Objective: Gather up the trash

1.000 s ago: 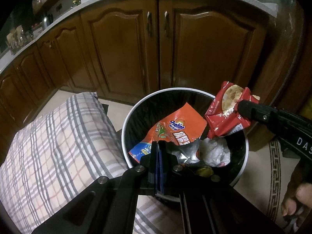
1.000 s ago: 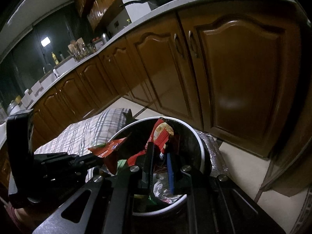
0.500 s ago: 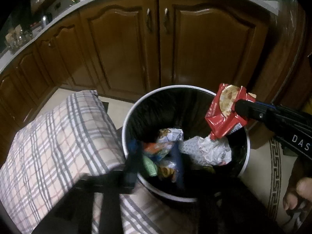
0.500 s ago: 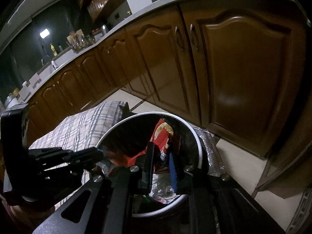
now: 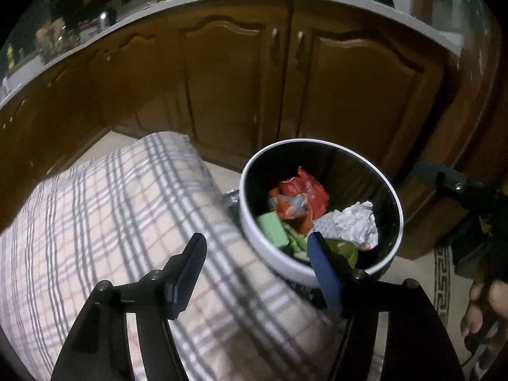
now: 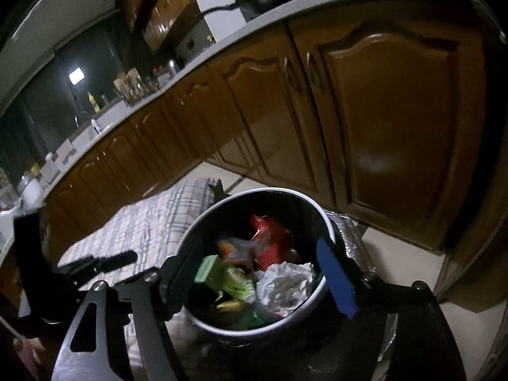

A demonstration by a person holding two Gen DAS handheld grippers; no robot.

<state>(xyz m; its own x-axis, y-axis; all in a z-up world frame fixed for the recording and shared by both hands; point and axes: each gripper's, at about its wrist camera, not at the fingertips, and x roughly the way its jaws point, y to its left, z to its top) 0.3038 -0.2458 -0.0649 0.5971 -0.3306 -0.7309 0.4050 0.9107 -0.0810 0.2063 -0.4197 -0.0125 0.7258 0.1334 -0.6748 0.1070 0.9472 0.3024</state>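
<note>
My left gripper and right gripper: jaws just opened wide, empty. Wrappers in bin. Risk: low retreat clips rim, tips bin.

Crumpled wrappers lie inside round bin.

The left gripper stood with jaws apart at the bottom of the frame, having just been opening, nothing between them. Right of centre sat the round bin holding a red wrapper, crumpled white paper and a green packet; a plaid cushion filled the lower left
</note>
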